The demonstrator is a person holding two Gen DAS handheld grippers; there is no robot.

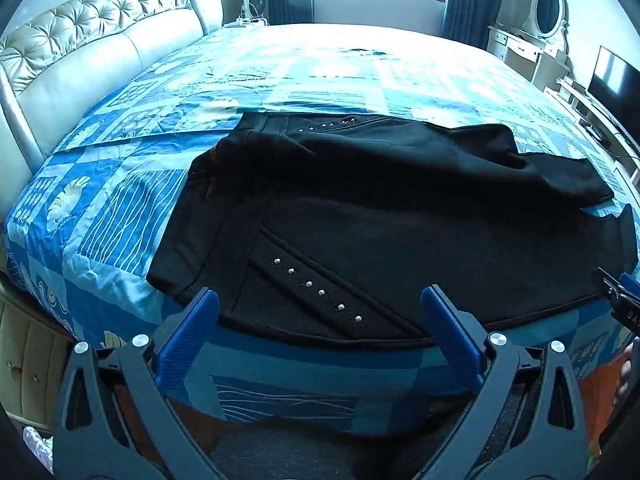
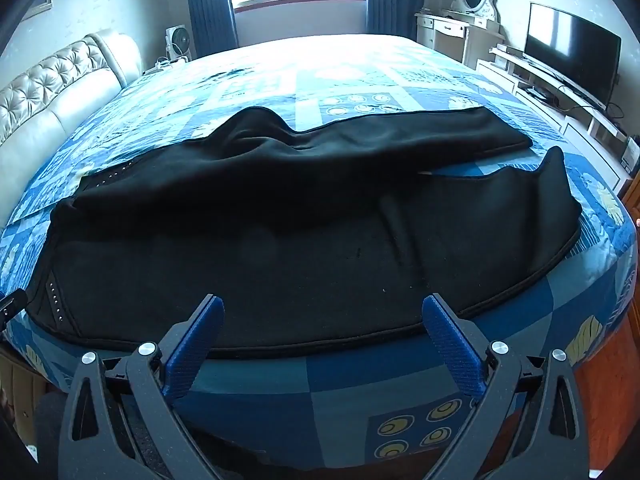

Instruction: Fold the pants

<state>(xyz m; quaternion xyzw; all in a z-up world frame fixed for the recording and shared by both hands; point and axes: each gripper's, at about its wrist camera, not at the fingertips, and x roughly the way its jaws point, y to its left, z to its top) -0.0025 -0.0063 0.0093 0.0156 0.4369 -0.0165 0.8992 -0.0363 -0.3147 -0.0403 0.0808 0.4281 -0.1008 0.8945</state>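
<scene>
A bedroom with a tufted pale headboard (image 1: 100, 16) at the left, a curtained window behind, and a bed (image 1: 120, 200) under a blue patchwork quilt. The black pants (image 1: 400, 220) lie just ahead of both tongs, long axis running left to right across their line of reach: studded waist end before the left gripper (image 1: 320, 316), legs trailing rightward before the right gripper (image 2: 322, 326). Both tongs hover spread wide over the near bed edge, pinching nothing. The near hem lies just beyond their blue ribbed pads (image 2: 192, 344). The fabric looks soft, matte, fleece-like; the far leg sits rumpled and humped, the near one flatter.
</scene>
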